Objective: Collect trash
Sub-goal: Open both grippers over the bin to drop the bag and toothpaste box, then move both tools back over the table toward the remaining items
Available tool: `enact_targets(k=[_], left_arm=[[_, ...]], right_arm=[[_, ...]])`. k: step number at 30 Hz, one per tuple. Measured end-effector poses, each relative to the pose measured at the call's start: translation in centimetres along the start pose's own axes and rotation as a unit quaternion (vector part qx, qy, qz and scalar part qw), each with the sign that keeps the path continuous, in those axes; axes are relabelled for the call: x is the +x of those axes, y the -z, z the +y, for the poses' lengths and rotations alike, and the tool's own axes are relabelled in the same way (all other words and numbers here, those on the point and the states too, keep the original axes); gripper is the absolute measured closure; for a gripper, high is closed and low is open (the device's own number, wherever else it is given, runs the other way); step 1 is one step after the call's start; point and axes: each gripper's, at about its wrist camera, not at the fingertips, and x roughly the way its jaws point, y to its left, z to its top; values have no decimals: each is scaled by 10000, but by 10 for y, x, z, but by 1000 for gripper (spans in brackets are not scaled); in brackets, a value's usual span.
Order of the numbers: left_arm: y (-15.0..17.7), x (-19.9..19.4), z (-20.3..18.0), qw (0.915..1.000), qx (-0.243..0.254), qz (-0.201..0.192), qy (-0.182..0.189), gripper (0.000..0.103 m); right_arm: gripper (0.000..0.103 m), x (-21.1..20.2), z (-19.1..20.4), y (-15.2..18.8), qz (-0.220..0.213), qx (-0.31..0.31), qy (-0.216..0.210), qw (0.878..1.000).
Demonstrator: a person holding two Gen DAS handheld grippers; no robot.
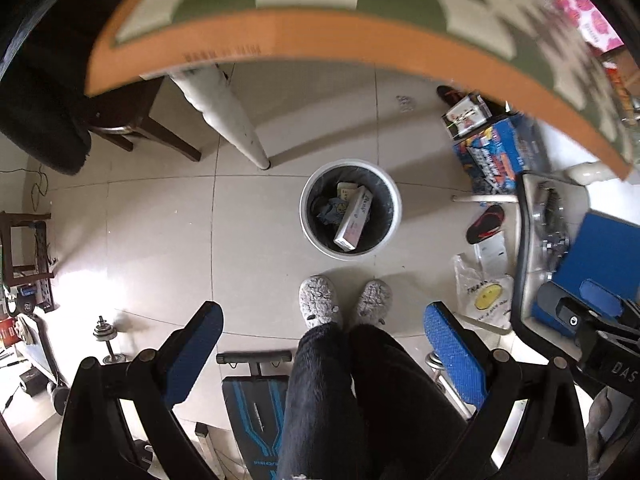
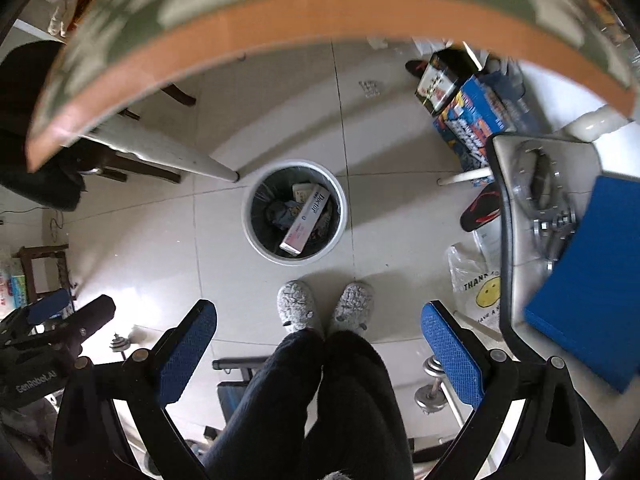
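A round white trash bin [image 1: 394,216] with a dark liner stands on the tiled floor, in front of the person's slippered feet [image 1: 320,300]. It holds a long white box [image 1: 354,218] and other scraps. It also shows in the right wrist view [image 2: 256,236], with the box [image 2: 306,218] inside. My left gripper [image 1: 324,320] is open and empty, held high above the floor. My right gripper [image 2: 318,318] is open and empty too, beside the left one. Each gripper points down at the floor.
A table [image 1: 280,32] with a green checked cloth and orange edge spans the top; its white leg [image 1: 232,120] stands left of the bin. A chair [image 1: 532,240] with a blue pad, boxes [image 1: 496,152], a plastic bag [image 1: 484,296], a sandal [image 1: 486,224] and dumbbells [image 1: 106,336] surround it.
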Motion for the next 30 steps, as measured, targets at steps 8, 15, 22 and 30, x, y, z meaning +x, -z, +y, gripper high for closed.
enact_targets(k=[8,15,22,30], left_arm=[[-36,-92,-22,9960,151,-884,-14,0],[-126,-134,-62,9835,391,-1724,-394,0],[-252,-116,-118,9749,662,-1931,-888,0],[-389,-75,-181,9727,1170,-1515,-1316,0]], right_arm=[[0,-113,7,-11,-432,363,-471,9973],[0,-182,-16,-94,-1055,489,-416,9923],[0,-177,-81,-260,-1030,204,207,9943],[0,-91,-144,-446,-335,110,462,9983]])
